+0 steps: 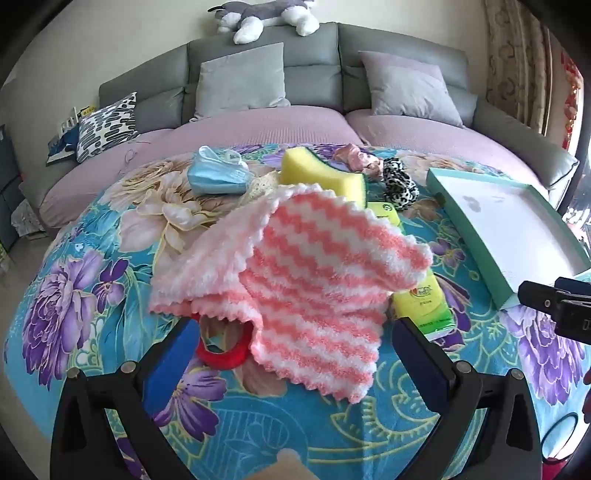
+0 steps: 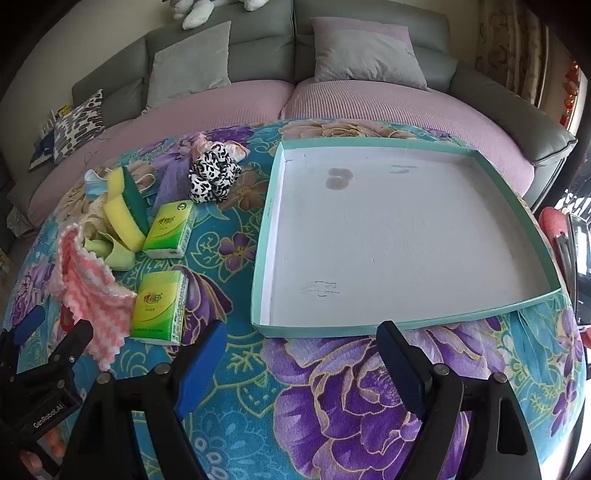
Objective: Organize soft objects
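A pink-and-white striped cloth (image 1: 295,273) lies crumpled on the floral table cover, just ahead of my open, empty left gripper (image 1: 295,332); it also shows in the right wrist view (image 2: 88,291). A red ring (image 1: 221,354) peeks out from under it. Behind are a yellow-green sponge (image 1: 317,173), a blue face mask (image 1: 218,177), a leopard scrunchie (image 1: 399,184), a pink scrunchie (image 1: 358,155) and two green tissue packs (image 2: 159,306) (image 2: 170,229). My right gripper (image 2: 303,347) is open and empty, just before the empty teal-rimmed tray (image 2: 406,325).
A grey sofa (image 1: 314,81) with lilac seat covers and cushions stands behind the table. A plush husky (image 1: 266,14) lies on its backrest. The left gripper's body (image 2: 40,373) shows at the right view's lower left.
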Action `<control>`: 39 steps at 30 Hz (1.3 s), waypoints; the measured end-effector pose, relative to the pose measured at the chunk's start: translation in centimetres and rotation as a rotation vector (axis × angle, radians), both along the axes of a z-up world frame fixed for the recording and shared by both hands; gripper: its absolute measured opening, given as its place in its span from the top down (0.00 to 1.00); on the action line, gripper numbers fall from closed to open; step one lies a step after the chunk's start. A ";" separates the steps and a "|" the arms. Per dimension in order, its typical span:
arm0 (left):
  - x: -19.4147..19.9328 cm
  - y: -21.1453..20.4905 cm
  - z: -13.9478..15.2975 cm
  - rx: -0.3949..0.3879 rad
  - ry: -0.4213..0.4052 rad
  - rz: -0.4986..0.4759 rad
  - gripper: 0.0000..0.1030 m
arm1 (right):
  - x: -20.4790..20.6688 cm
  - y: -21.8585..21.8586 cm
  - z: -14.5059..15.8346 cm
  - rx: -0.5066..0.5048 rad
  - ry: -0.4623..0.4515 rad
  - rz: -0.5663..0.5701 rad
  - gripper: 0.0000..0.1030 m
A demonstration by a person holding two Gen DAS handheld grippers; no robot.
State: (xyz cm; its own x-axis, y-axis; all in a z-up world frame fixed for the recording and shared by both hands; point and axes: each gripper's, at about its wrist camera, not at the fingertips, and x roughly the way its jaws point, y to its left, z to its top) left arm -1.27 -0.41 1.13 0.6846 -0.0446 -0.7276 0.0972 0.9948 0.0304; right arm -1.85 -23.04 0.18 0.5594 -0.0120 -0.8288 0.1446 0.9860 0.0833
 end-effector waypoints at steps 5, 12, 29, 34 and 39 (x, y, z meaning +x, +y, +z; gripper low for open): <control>0.0 -0.1 0.1 -0.026 0.003 -0.027 0.00 | 0.1 0.2 0.1 -0.004 -0.002 0.009 0.17; -0.2 -0.7 -0.3 -0.027 0.014 -0.061 0.00 | 0.1 0.4 -0.1 -0.004 -0.001 0.010 0.17; -0.1 -0.5 -0.6 -0.033 0.014 -0.058 0.00 | 0.2 0.3 -0.3 -0.002 0.010 0.000 0.17; -0.1 -0.9 -0.7 -0.030 0.017 -0.071 0.00 | 0.2 0.3 -0.4 -0.003 0.012 -0.003 0.17; -0.1 -0.9 -0.7 -0.037 0.017 -0.071 0.00 | 0.3 0.2 -0.4 -0.006 0.013 -0.010 0.17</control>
